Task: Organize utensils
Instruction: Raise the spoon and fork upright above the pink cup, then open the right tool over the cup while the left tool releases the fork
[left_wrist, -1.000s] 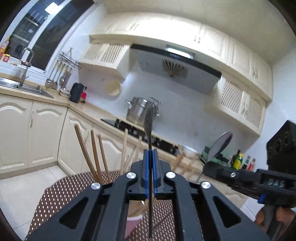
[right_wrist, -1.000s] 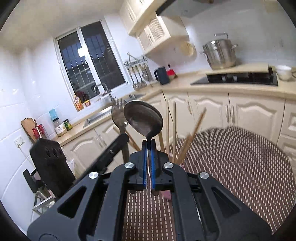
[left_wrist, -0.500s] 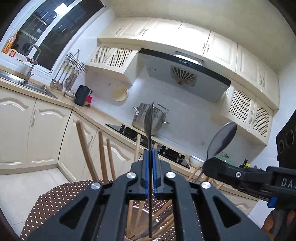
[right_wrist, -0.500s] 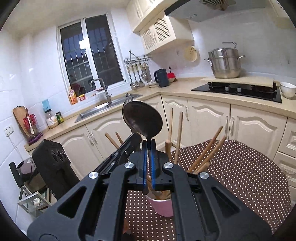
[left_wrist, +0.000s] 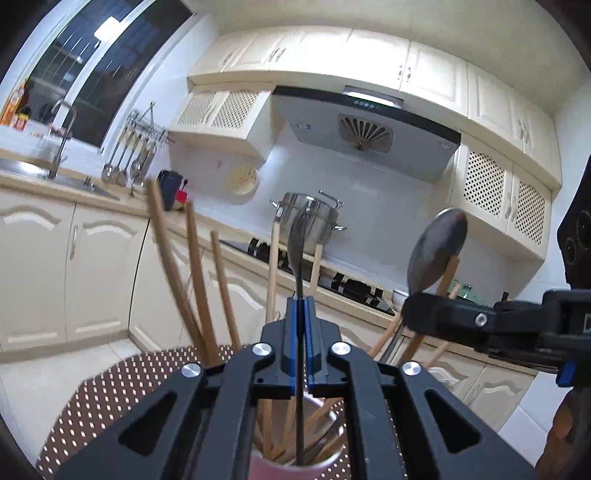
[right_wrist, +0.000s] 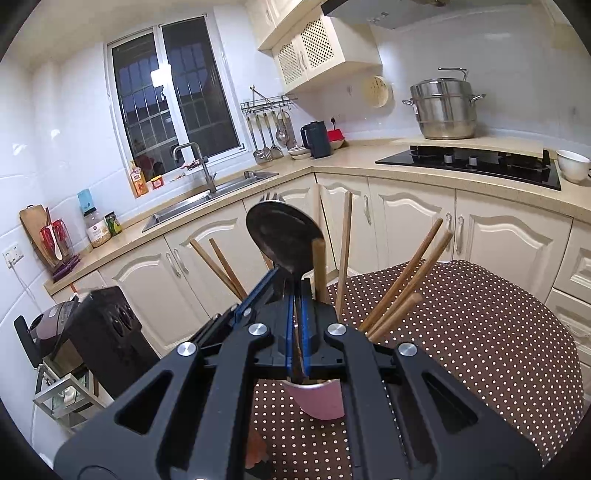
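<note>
— What's the room like from where you're steering?

— I'm in a cream kitchen: cabinets (right_wrist: 424, 218) along two walls, a dark window (right_wrist: 173, 99) over the sink (right_wrist: 207, 199), a black hob (right_wrist: 469, 166) with a steel pot (right_wrist: 443, 107) behind it. In front of me is a table with a brown dotted cloth (right_wrist: 480, 332).

— And on the table?

— A pink cup (right_wrist: 321, 402) stands on the cloth, full of wooden chopsticks (right_wrist: 402, 280) fanning outward.

— What are your grippers doing?

— My left gripper (left_wrist: 302, 332) is clamped on a fork (left_wrist: 298, 251), held upright; its handle end reaches down into the cup's mouth among the chopsticks. My right gripper (right_wrist: 295, 321) is clamped on a spoon (right_wrist: 284, 236), bowl up, its handle running down to the cup's rim. The two grippers sit just beside each other over the cup; from the right camera only the fork's tines peek out behind the spoon.
</note>
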